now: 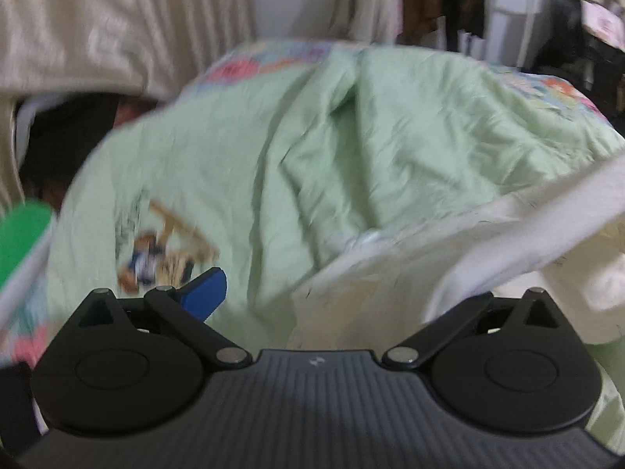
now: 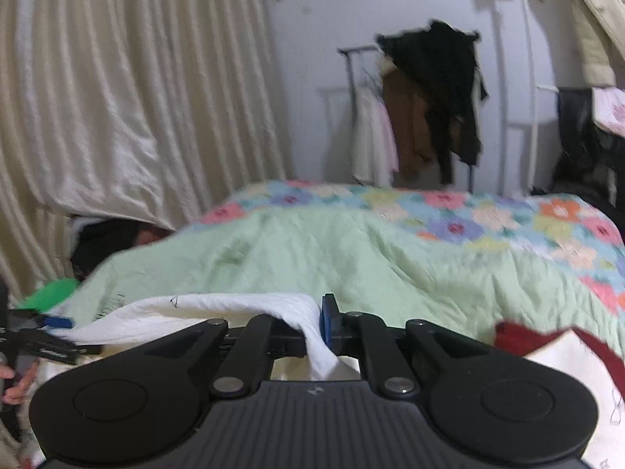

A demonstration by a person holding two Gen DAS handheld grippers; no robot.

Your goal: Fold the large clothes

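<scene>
In the right wrist view, going left to right: at the lower left edge the left tool (image 2: 47,332) shows from the side, a hand (image 2: 15,385) on its grip, with the white garment (image 2: 218,305) running from it across the lower middle of the frame. At centre the right tool (image 2: 312,332) has its jaws drawn close together on a fold of that white cloth, which hangs down between them. To the lower right lies a cream piece with a red edge (image 2: 519,336); whether it belongs to the same garment I cannot tell. Behind all this the bed (image 2: 488,215) carries a green quilt (image 2: 312,250).

In the left wrist view the left tool (image 1: 324,293) stands wide open: one blue pad (image 1: 205,293) sits lower left, the other side is hidden by the garment (image 1: 371,305), so a grip cannot be confirmed.

The garment's held edge runs roughly left to right between the two tools, over the bed's near side. The right tool is plainly the one on the cloth; any fold would turn on that stretched edge.
</scene>
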